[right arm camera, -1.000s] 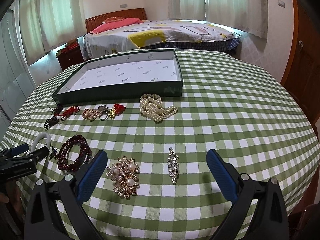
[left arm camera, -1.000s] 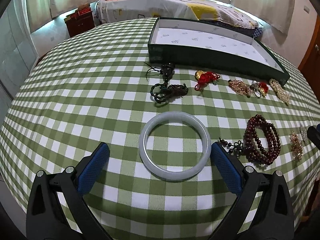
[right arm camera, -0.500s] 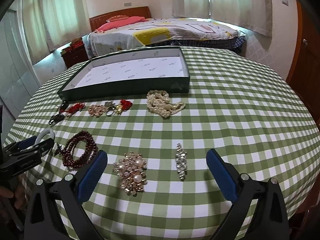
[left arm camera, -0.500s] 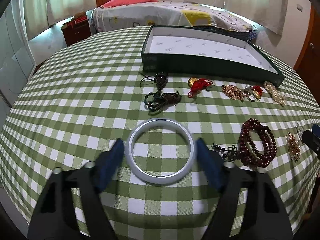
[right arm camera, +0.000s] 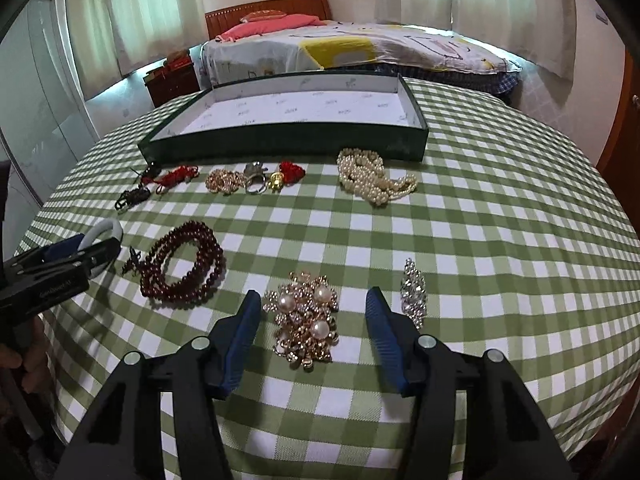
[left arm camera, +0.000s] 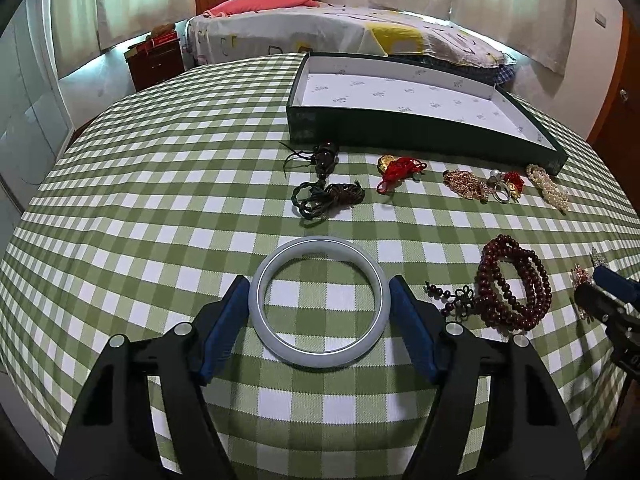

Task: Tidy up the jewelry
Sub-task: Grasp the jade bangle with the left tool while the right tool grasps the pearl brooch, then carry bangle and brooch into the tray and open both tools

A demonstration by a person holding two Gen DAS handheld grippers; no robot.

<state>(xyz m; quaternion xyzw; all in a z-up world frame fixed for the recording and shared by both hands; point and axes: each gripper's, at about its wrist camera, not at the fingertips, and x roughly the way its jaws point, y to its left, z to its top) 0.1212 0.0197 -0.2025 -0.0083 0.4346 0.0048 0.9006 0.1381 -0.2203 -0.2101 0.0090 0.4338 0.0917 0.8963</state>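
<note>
1. Left gripper [left arm camera: 319,308] points down at the green-checked tablecloth [left arm camera: 160,184], jaws part closed around the pale jade bangle [left arm camera: 319,302] – both blue pads touch the bangle's outer rim, left and right, so it is gripped while lying flat on the cloth
2. Right gripper [right arm camera: 312,320] has its jaws closing, with the gold-and-pearl brooch [right arm camera: 306,320] between them; pads are just beside the brooch, not pressing it – nothing held
3. Small crystal brooch [right arm camera: 414,292] lies just outside the right gripper's right pad
4. Dark red bead bracelet [left arm camera: 514,282] is coiled on the cloth between the bangle and the gold-and-pearl brooch, a dark knot tassel on its bangle side
5. Green tray box [right arm camera: 280,144] with a white printed lining sits toward the far edge of the table, nothing in it
6. A row lies along the box's near wall: dark cord pendant [left arm camera: 326,184] near the left corner, then red cord charm [left arm camera: 398,170], gold chain piece [right arm camera: 225,180], silver ring [right arm camera: 255,178], red tassel with gold bead [right arm camera: 288,174], pearl necklace [right arm camera: 374,180] heaped by the right corner
7. A hand [right arm camera: 24,364] shows at the left edge of the right wrist view, holding the left gripper's handle
</note>
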